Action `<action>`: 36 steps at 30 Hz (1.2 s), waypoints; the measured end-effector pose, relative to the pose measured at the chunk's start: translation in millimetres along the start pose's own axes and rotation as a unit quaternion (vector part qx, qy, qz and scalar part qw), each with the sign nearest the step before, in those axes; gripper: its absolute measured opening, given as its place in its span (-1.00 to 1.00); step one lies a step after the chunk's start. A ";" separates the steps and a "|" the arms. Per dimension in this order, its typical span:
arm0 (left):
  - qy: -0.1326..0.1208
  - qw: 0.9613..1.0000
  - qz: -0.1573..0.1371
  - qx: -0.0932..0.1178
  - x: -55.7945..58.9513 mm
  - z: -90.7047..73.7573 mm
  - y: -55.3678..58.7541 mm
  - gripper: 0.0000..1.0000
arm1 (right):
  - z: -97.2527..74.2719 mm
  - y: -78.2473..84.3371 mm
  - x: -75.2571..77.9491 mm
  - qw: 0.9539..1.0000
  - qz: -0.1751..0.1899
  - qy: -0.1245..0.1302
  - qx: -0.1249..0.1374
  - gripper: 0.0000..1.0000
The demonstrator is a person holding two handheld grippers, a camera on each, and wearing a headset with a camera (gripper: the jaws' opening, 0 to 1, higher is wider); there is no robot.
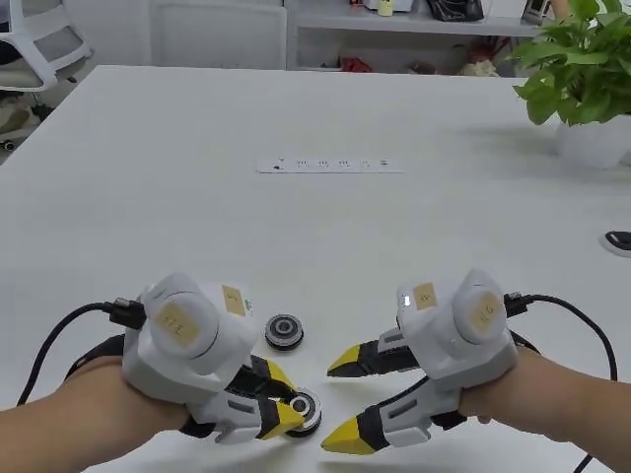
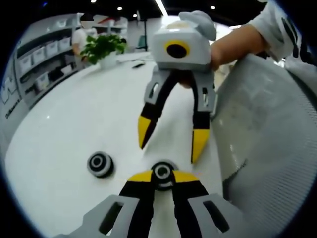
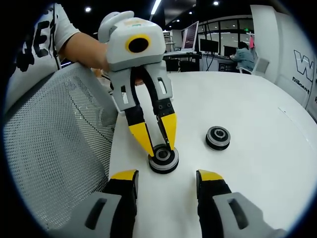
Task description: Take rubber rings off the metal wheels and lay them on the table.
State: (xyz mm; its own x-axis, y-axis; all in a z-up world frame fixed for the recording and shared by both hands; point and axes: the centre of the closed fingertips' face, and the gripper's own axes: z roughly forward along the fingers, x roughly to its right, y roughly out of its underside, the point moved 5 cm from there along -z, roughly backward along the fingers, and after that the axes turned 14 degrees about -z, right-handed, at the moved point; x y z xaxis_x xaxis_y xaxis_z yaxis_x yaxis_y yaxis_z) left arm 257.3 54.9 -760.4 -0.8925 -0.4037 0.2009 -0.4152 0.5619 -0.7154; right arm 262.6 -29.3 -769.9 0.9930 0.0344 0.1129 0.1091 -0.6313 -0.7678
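Two metal wheels with black rubber rings lie near the table's front edge. My left gripper is shut on the nearer wheel, its yellow tips pinching the wheel from both sides. The second wheel lies free a little farther out, also seen as the loose wheel and the loose wheel. My right gripper stands open facing the left one, a short gap from the held wheel. Its own jaws are wide apart with nothing between them. The left gripper and the right gripper face each other.
A white power strip lies mid-table. A potted plant stands at the far right, with a small black object at the right edge. A white chair is at the back left, and shelves line the far wall.
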 end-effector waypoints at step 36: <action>-0.006 1.000 0.015 0.008 2.3 0.6 1.2 -0.72 | 10.4 -16.0 2.7 1.000 -0.015 -0.020 -0.017 -0.25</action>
State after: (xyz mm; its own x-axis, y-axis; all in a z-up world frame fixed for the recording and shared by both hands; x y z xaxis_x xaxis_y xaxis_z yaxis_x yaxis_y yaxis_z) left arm 254.8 54.3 -761.2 -0.9026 -0.3952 0.1705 -0.3847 0.5633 -0.7312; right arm 264.0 -11.1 -763.9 0.9903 0.0854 0.1100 0.1390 -0.6547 -0.7430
